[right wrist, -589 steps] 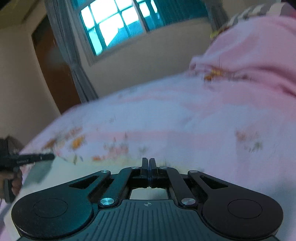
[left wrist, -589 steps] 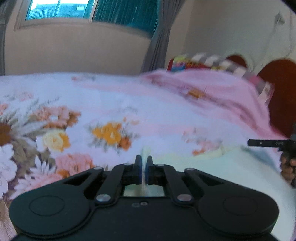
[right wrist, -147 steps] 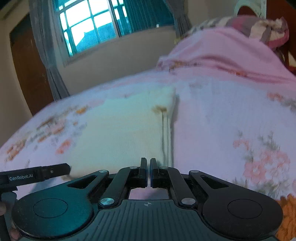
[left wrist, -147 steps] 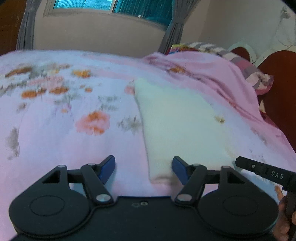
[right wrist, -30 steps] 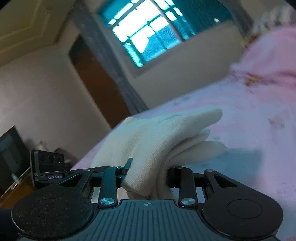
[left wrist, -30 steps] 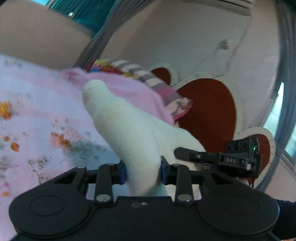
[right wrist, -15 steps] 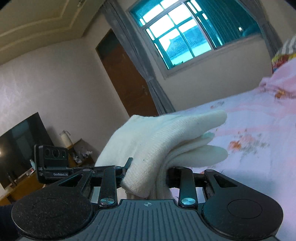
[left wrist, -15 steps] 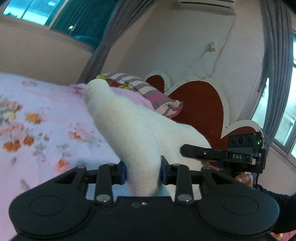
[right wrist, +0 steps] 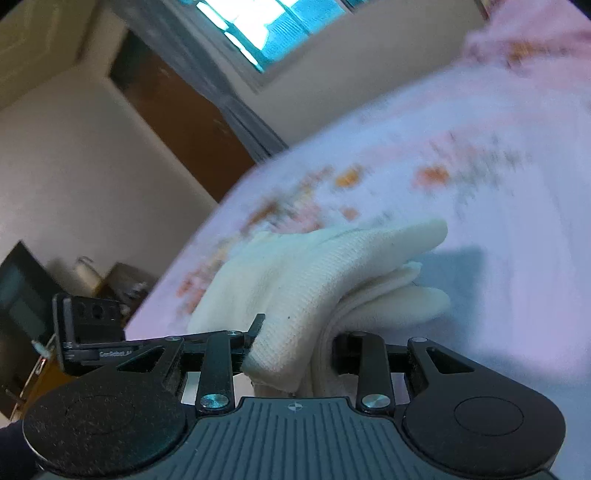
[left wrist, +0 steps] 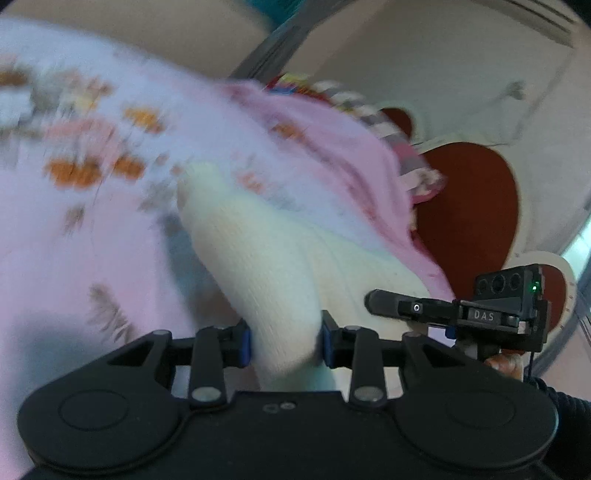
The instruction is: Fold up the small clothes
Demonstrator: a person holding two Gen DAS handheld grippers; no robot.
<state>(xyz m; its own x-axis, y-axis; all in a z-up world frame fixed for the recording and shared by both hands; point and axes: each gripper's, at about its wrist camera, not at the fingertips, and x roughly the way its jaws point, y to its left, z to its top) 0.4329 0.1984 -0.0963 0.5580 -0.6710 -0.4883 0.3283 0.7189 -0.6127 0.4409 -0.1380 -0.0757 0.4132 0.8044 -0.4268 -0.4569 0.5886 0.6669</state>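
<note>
A folded cream knit garment (left wrist: 266,266) is held between both grippers above the pink floral bed sheet (left wrist: 92,206). My left gripper (left wrist: 284,341) is shut on one thick end of it. My right gripper (right wrist: 291,349) is shut on the other end of the garment (right wrist: 314,280), whose folded layers stick out forward over the sheet (right wrist: 498,206). The right gripper also shows in the left wrist view (left wrist: 373,301) at the right, touching the cloth. The left gripper shows at the left in the right wrist view (right wrist: 258,321).
A pink blanket and striped pillows (left wrist: 369,122) lie by the red heart-shaped headboard (left wrist: 469,206). A brown door (right wrist: 177,110), a window (right wrist: 266,26) and a dark screen (right wrist: 22,291) on a low cabinet stand beyond the bed's far side.
Both grippers have tipped down toward the bed with the garment still held; the views are blurred by the motion and show more of the sheet than half a second ago.
</note>
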